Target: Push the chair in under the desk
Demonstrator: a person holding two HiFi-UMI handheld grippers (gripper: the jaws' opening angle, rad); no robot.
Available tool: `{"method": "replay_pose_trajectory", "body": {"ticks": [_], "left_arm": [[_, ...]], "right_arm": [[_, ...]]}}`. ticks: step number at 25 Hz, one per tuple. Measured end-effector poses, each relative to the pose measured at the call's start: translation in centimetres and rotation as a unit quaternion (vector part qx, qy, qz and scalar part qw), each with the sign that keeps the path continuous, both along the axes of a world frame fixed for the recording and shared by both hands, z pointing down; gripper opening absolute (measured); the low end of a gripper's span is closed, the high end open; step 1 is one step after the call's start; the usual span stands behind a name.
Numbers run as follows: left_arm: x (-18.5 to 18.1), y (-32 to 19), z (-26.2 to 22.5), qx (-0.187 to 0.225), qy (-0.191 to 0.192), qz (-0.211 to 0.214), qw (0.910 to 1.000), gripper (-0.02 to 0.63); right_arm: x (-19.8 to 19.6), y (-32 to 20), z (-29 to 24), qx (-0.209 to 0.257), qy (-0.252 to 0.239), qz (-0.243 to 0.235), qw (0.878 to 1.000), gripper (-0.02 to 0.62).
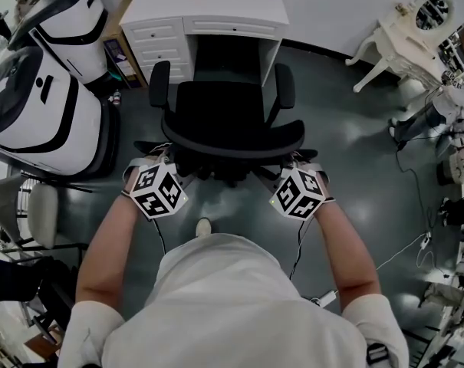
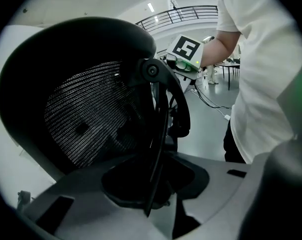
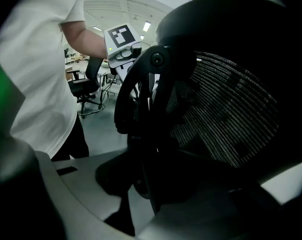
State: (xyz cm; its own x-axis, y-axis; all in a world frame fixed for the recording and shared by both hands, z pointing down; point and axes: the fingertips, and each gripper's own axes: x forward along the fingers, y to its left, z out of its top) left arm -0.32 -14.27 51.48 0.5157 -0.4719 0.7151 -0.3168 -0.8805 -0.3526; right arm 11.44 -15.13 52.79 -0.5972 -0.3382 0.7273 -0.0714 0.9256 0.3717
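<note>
A black office chair [image 1: 230,106] faces the knee gap of the white desk [image 1: 208,12], its seat partly at the opening. I stand behind its mesh backrest [image 2: 91,119]. My left gripper [image 1: 170,171] grips the backrest's left rim, and the thin rim runs down between the jaws of the left gripper [image 2: 153,199]. My right gripper [image 1: 290,173] holds the right rim the same way. In the right gripper view the dark frame [image 3: 155,84] fills the gap of the right gripper [image 3: 141,194]. The fingertips are hidden under the backrest in the head view.
Two large white-and-black machines [image 1: 40,106] stand close at the chair's left. A white ornate table [image 1: 404,41] sits at the far right. Cables [image 1: 416,244] trail over the grey floor on the right. Another chair [image 1: 17,205] is at the left edge.
</note>
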Motion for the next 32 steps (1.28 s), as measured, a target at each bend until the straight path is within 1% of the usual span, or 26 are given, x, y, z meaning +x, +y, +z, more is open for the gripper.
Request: {"method": "replay_pose_trajectory", "body": {"ticks": [8, 21, 32], "left_arm": [[-0.8, -2.7, 0.1, -0.003, 0.0, 0.004, 1.0, 0.118], [-1.3, -6.0, 0.4, 0.006, 0.0, 0.01, 0.9999, 0.118], [-1.3, -8.3, 0.1, 0.012, -0.001, 0.031, 0.9995, 0.115]], "right_arm": [[-0.8, -2.6, 0.1, -0.006, 0.003, 0.005, 1.0, 0.109], [-1.4, -5.9, 0.4, -0.007, 0.004, 0.012, 1.0, 0.11], [-1.3, -7.9, 0.0, -0.003, 0.001, 0.03, 1.0, 0.11]]}}
